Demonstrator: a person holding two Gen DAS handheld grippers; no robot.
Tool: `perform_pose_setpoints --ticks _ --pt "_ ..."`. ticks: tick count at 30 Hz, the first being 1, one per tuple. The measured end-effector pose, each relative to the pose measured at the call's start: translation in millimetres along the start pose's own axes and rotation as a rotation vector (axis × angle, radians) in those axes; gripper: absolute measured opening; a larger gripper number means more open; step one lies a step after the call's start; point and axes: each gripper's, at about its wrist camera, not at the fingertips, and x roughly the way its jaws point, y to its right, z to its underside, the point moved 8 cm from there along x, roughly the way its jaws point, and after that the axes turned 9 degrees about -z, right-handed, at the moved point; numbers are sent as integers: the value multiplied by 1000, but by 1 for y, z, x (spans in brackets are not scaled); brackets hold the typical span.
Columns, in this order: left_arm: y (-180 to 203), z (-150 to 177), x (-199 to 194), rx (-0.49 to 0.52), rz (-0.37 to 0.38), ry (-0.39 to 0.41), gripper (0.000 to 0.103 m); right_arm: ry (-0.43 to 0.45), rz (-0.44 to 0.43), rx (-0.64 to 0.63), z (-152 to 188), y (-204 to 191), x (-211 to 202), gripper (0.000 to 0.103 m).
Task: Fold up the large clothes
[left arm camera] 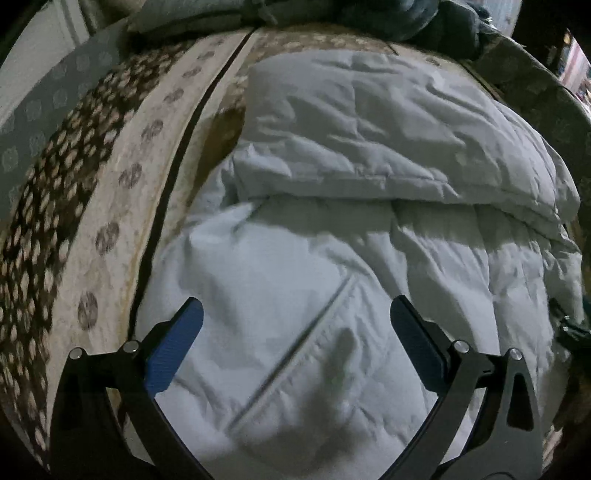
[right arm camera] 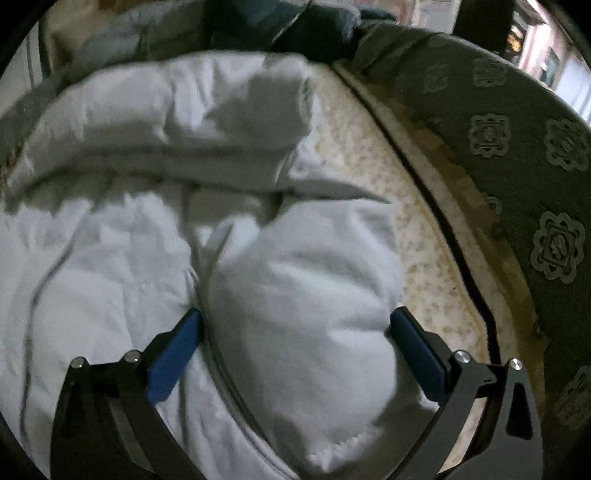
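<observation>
Blue-padded fingers (left arm camera: 177,347) of the left gripper (left arm camera: 295,325) sit nearest the lens, spread wide w/ nothing between them. They hover over the white padded jacket (left arm camera: 314,258); can't tell if the tips touch the fabric. Camera looks down and fwd along the garment, so the tool is tilted toward the bed.

Right gripper (right arm camera: 295,332) is also spread wide. A puffy sleeve (right arm camera: 306,295) of the jacket (right arm camera: 110,258) bulges up between its two fingers; both blue pads (right arm camera: 413,350) lie right against the sleeve's sides, but not squeezing it flat. Right view is blurred, esp. the upper half.

Jacket lies on a bedspread (left arm camera: 110,221), covering most of it in the left view. Fabric is quilted, soft, heavily creased, pale grey-white in dim light. Far part is folded back over the near part, leaving a thick rounded fold edge across the middle. A zip or seam line (left arm camera: 295,332) runs diagonally btwn the left fingers. Sleeve cuff (right arm camera: 303,96) at the far end in the right view looks ribbed.

Bedspread is beige w/ brown dotted bands and round motifs on the left, speckled cream on the right. Grey-green fabric w/ floral medallions (right arm camera: 517,166) borders it. Dark bundled cloth (left arm camera: 424,22) sits at the far edge, beyond the jacket.
</observation>
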Motion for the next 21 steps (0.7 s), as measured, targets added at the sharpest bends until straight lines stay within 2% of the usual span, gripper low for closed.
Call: perform_pose_setpoints --ticks 4,8,10,12,14,16,19,21 --pt "7 17 -25 -10 22 37 100 -15 -1 13 2 1 -5 102" --pt "10 42 -62 25 5 150 100 -29 5 19 17 -8 -26 102" --pt "8 63 -62 17 10 113 100 -38 18 82 38 -8 -45 101" --pt "4 84 -57 39 -35 57 100 -7 -10 92 50 -16 -70 101" --pt "1 90 -71 56 -60 87 100 53 -5 64 58 -23 -100 101" --pt "-5 99 -89 43 -36 122 100 75 0 56 64 -26 -118 101" --pt "-9 112 -110 12 37 146 100 116 -2 59 72 -30 -149 101" --pt "-3 119 -117 29 46 155 100 139 -8 65 73 -28 -162 101"
